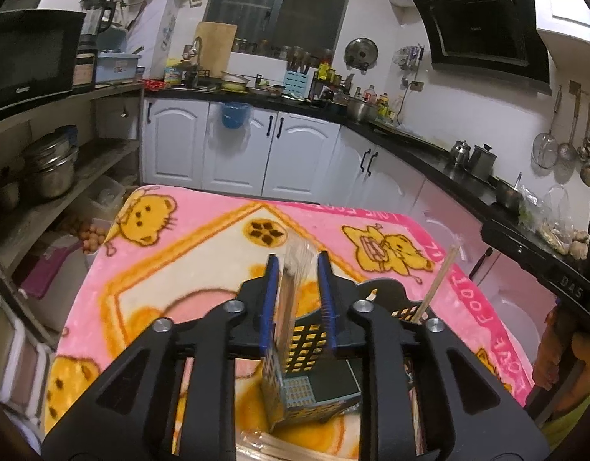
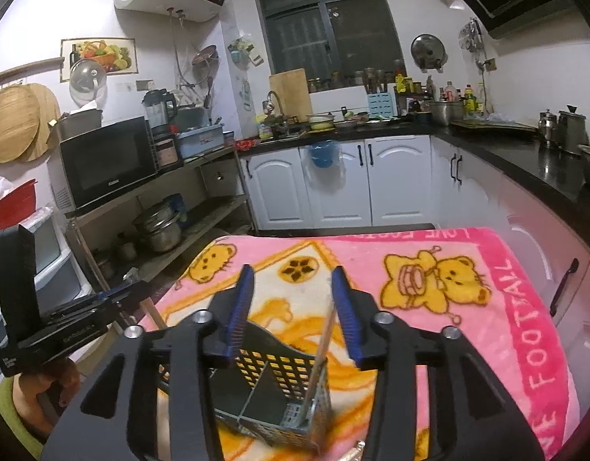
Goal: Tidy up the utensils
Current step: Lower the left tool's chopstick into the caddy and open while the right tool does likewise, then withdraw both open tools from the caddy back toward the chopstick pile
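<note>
A dark perforated utensil caddy (image 2: 271, 392) with dividers stands on the pink blanket; it also shows in the left wrist view (image 1: 314, 376). A wooden chopstick (image 2: 319, 357) leans in its right compartment, and also shows in the left wrist view (image 1: 435, 288). My left gripper (image 1: 296, 269) is above the caddy with a plastic-wrapped bundle of chopsticks (image 1: 291, 299) standing between its blue pads; the jaws stand apart around it. My right gripper (image 2: 293, 280) is open over the caddy, the chopstick just inside its right pad.
The pink cartoon-bear blanket (image 2: 467, 307) covers the table. White cabinets (image 2: 333, 180), a black counter (image 2: 544, 165) and open shelves with pots (image 2: 160, 226) surround it. The other gripper (image 2: 64, 315) is at the left in the right wrist view.
</note>
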The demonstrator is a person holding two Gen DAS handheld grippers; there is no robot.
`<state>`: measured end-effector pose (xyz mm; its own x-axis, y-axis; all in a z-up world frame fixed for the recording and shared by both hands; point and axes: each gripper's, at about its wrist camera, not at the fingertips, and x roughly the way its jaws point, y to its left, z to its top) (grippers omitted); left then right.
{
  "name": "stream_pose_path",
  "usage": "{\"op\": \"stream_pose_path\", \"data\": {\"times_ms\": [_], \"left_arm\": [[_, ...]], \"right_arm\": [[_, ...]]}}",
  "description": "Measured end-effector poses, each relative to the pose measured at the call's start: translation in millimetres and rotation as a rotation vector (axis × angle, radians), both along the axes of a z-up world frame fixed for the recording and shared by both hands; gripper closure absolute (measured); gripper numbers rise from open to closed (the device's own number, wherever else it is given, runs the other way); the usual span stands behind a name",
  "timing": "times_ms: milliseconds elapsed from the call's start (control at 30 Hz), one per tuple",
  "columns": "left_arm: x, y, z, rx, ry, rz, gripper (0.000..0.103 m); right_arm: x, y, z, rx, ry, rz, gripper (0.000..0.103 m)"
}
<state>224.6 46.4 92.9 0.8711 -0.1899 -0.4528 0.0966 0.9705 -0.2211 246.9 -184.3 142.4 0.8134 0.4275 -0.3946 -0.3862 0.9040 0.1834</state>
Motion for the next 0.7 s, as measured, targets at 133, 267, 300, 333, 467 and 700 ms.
{"op": "stream_pose_path", "data": {"times_ms": [133,267,300,333,467,700], "left_arm": [[-5.7,5.7,0.1,-0.011,-0.012,0.023,0.067],[-10.9,14.2,0.4,-0.034,-0.012,0.048,0.059],[-12.1,15.7,0.6,-0.038,-0.013,0.054,0.056],[-14.6,17.6,1.3,-0.036,-0.021,0.066,0.050],[-24.1,21.3,5.0,-0.037,-0.045,0.091,0.038],[-42.4,19.8,9.9,-0.008,-0.086,0.113,0.011]], "right_arm": [[-5.4,-5.2,-2.2,-0.019,-0.007,-0.014,0.051],[-11.3,-7.6,-5.5,-0.047,-0.017,-0.025,0.044],[-12.9,-8.3,-6.8,-0.054,-0.019,-0.028,0.043],[-14.3,-9.0,-7.8,-0.058,-0.020,-0.029,0.042],[-20.8,-10.6,-10.5,-0.070,-0.023,-0.031,0.039],[-33.6,-13.6,-12.8,-0.074,-0.035,-0.038,0.032]]}}
